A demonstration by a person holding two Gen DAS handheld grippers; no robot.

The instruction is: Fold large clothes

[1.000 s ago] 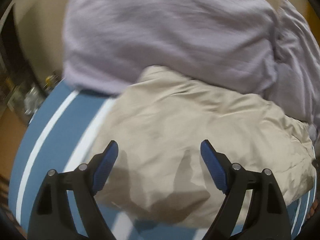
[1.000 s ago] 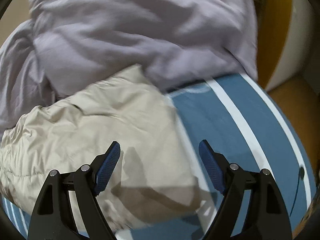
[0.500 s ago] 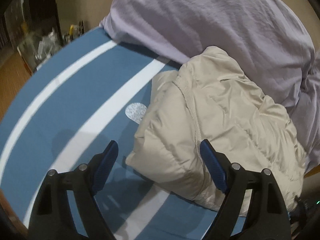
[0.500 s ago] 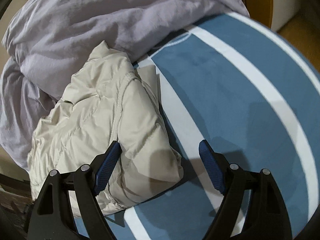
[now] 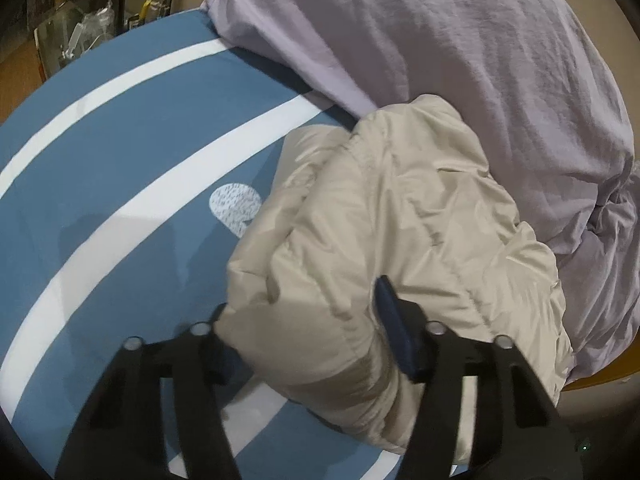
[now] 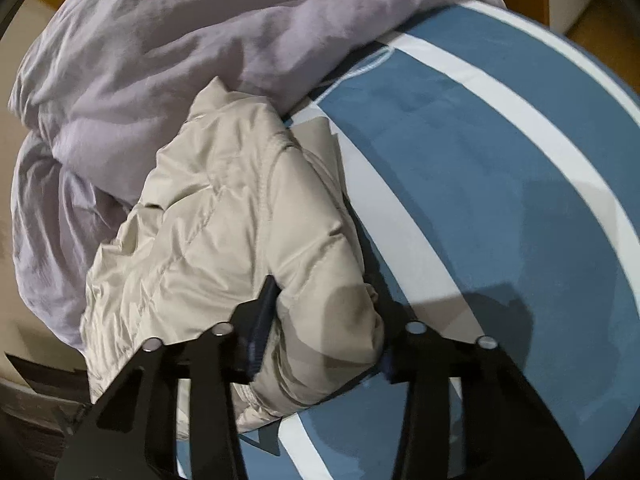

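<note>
A beige quilted puffer jacket point(image 5: 404, 216) lies bunched on a blue bed cover with white stripes point(image 5: 120, 160). It also shows in the right wrist view point(image 6: 240, 220). My left gripper point(image 5: 308, 332) has its fingers around the jacket's near left corner, with the left finger hidden under the fabric. My right gripper point(image 6: 324, 328) has its fingers around the jacket's near right corner, padding bulging between them. Both grippers are partly closed and press into the fabric.
A lilac duvet point(image 5: 460, 60) is heaped behind the jacket and also shows in the right wrist view point(image 6: 168, 48). Cluttered items point(image 5: 76, 36) stand beyond the bed's far left corner. Wooden floor point(image 6: 608, 28) lies at the far right.
Both grippers moved forward onto the jacket's near corners, and their fingers narrowed from wide open to gripping the fabric.
</note>
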